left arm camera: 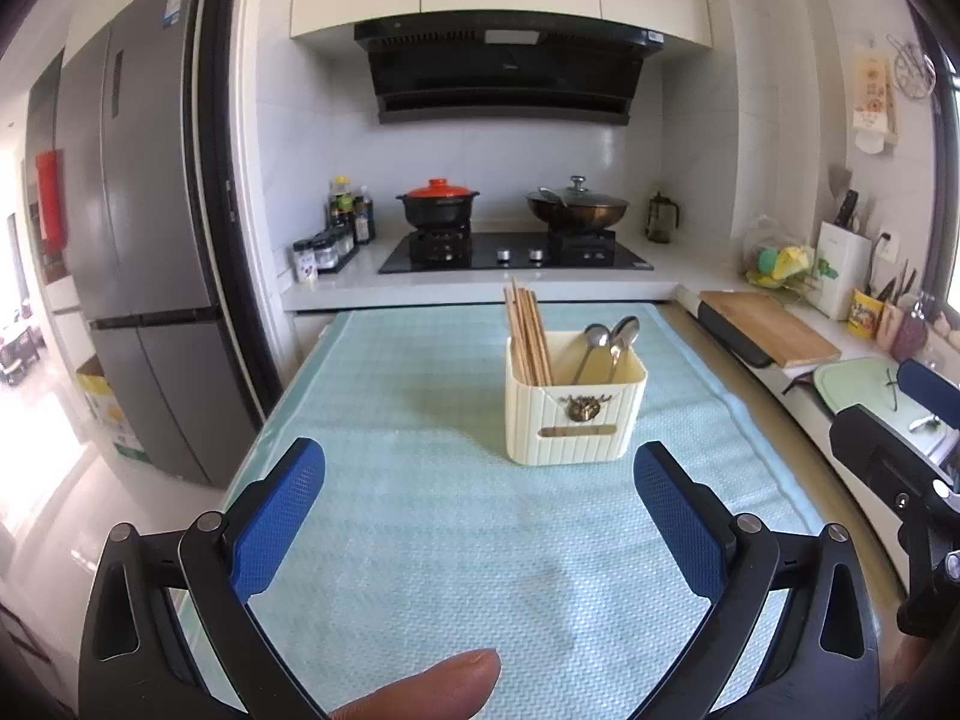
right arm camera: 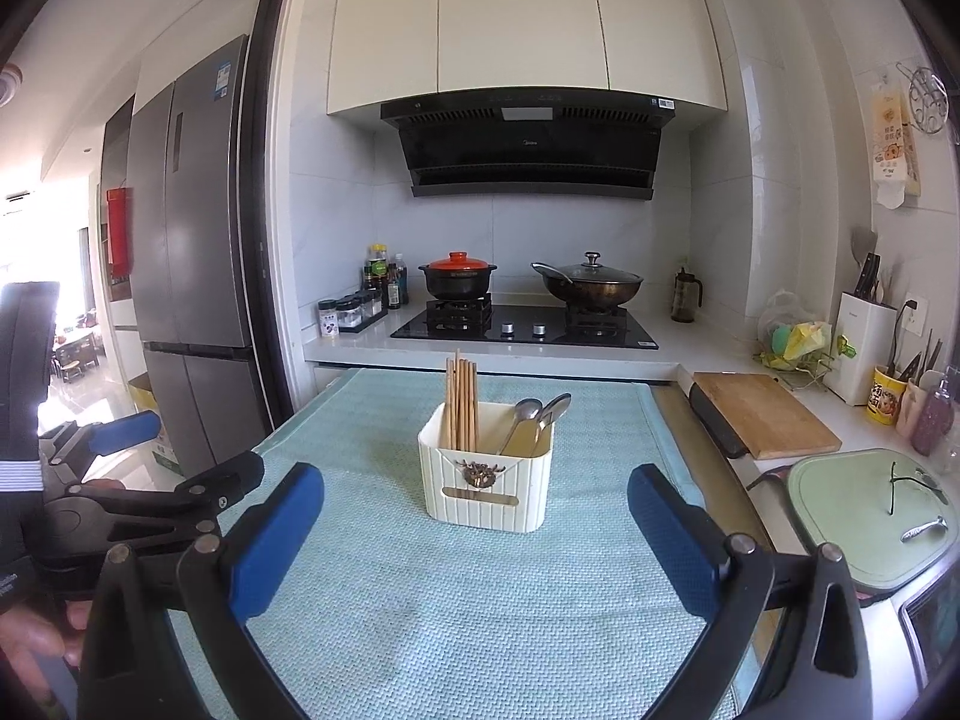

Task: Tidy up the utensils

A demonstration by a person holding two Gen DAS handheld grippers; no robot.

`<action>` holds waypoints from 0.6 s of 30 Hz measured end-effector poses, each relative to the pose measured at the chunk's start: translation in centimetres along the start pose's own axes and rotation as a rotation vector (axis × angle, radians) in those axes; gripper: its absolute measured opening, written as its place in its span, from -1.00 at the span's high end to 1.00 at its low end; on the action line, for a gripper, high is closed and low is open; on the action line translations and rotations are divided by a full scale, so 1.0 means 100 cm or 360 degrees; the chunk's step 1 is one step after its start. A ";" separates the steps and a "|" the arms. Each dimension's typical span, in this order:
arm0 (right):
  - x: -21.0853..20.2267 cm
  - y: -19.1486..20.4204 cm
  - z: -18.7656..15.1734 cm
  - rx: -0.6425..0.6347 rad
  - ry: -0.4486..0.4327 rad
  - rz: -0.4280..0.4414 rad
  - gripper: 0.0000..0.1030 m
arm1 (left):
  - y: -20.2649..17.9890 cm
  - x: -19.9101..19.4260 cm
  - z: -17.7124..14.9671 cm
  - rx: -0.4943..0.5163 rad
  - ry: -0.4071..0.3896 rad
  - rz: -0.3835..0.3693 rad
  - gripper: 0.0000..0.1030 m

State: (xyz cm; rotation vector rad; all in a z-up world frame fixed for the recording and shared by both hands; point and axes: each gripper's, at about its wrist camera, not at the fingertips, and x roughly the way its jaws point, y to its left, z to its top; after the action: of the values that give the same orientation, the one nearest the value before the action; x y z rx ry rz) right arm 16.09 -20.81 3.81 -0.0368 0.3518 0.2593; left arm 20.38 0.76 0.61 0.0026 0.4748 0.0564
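Standing upright near the middle of the pale green woven table mat (left arm camera: 420,540), the cream ribbed plastic utensil holder (left arm camera: 575,420) already carries both kinds of cutlery: a bundle of light wooden chopsticks (left arm camera: 527,333) fills its left compartment and leans slightly, while the polished steel spoons (left arm camera: 609,339) rest bowl-up in the right one. Keeping the two kinds in separate compartments looks like the point of the sorting, and no loose utensil shows anywhere on the mat, so the organizing seems close to done or done. Both tools hang back from the holder, well apart from it and touching nothing. The left gripper (left arm camera: 479,510) has its blue textured pads (left arm camera: 279,516) spread wide with only bare mat between them, and a fingertip of the person's hand shows at the bottom edge of its view. The right gripper (right arm camera: 476,531) is likewise spread wide and empty, framing the holder from a little farther right; the left tool can be seen at its left edge. Held open and low over the cloth like this, the pair appear to be at rest or ready for a next reach, though which cannot be told. Behind the table, a black gas hob (right arm camera: 525,324) carries a red-lidded pot and a lidded wok.
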 end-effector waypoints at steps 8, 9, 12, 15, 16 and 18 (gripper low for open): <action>-0.003 0.001 0.000 -0.0008 -0.0005 0.0009 -1.00 | 0.004 0.001 0.000 -0.0040 0.0015 0.0002 -0.99; -0.003 0.001 0.000 -0.0011 -0.0004 0.0012 -1.00 | 0.004 0.001 0.000 -0.0040 0.0015 0.0008 -0.99; -0.004 0.004 0.000 -0.0023 0.0003 0.0014 -1.00 | 0.006 0.002 -0.001 -0.0050 0.0024 0.0016 -0.99; -0.004 0.006 0.000 -0.0029 0.0010 0.0020 -1.00 | 0.007 0.002 -0.001 -0.0054 0.0037 0.0019 -0.99; -0.004 0.007 -0.001 -0.0032 0.0012 0.0021 -1.00 | 0.007 0.003 -0.001 -0.0054 0.0043 0.0016 -0.99; -0.004 0.009 0.000 -0.0036 0.0014 0.0021 -1.00 | 0.008 0.003 -0.001 -0.0057 0.0055 0.0019 -0.99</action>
State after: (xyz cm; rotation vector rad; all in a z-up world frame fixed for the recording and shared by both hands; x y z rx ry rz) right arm 15.46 -20.10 3.94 -0.0578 0.3578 0.2759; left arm 20.56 1.60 0.43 -0.0310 0.5082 0.0766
